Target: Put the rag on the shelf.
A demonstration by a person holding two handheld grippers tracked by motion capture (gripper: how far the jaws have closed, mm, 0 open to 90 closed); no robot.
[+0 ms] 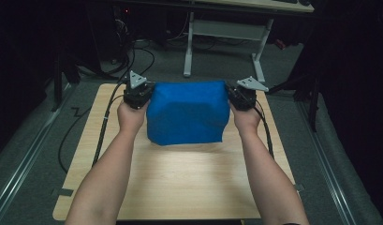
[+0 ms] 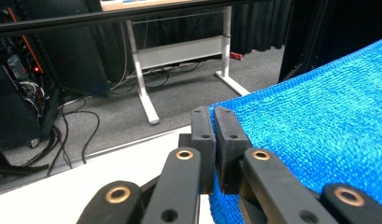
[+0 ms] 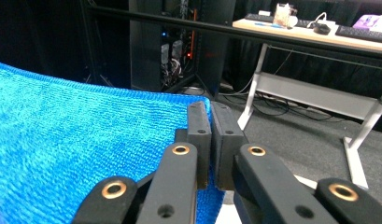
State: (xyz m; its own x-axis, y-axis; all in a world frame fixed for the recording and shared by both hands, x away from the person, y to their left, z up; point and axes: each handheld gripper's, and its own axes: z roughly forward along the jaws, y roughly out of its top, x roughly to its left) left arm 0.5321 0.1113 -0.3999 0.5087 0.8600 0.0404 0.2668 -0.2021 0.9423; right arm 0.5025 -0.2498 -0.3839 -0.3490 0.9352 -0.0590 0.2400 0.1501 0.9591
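From above, the blue towel (image 1: 187, 112) hangs stretched between the left gripper (image 1: 143, 93) and the right gripper (image 1: 236, 96), over the far end of the wooden table (image 1: 180, 183). Its long side runs from hand to hand.

In the left gripper view, the jaws pinch one towel corner tight.

In the right gripper view, the jaws squeeze the other corner.

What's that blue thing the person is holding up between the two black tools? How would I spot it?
Start at the light wooden table in the middle of the dark room. Over its far half hangs a bright blue knitted cloth, stretched between the left tongs and the right tongs, each clamped shut on an upper corner. It is the one vivid, soft thing among black tools, grey floor and cables.
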